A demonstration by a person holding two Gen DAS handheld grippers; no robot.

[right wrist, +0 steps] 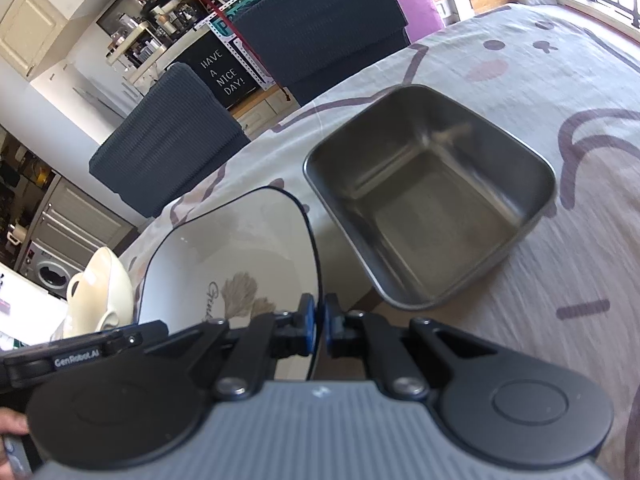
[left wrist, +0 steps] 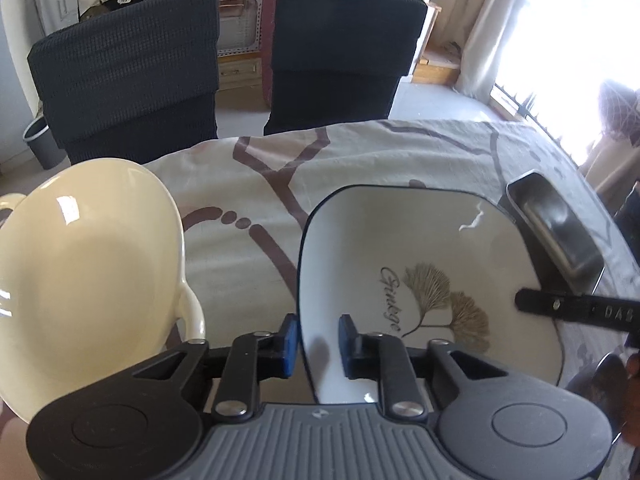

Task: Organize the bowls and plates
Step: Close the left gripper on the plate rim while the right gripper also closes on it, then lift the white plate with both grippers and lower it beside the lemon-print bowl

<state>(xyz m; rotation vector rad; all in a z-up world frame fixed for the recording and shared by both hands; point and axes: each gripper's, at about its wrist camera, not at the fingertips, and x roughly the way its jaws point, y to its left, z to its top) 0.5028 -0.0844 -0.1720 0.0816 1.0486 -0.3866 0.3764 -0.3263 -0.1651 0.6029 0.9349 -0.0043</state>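
**Square plate held at two edges above the bench**

Plate first: a white square plate [left wrist: 420,264] with a thin dark rim and a printed leaf motif sits tilted between the two tools, over the patterned cloth [left wrist: 256,184] that covers the bench. The left hand-held gripper [left wrist: 318,340] straddles the plate's near left rim with its blue pads a little apart, one pad outside the rim and one over the inner face; whether they actually press on it cannot be told. The right hand-held gripper [right wrist: 319,322] has its blue pads nearly together, pinching the plate's right edge.

Just to the right of the plate stands a square steel container [right wrist: 432,204], upright on the cloth, close to the plate's rim. To the left of the plate, a cream bowl [left wrist: 84,272] with a loop handle fills the left wrist view. Beyond the plate, across the bench, two dark covered chairs [left wrist: 124,76] face it.
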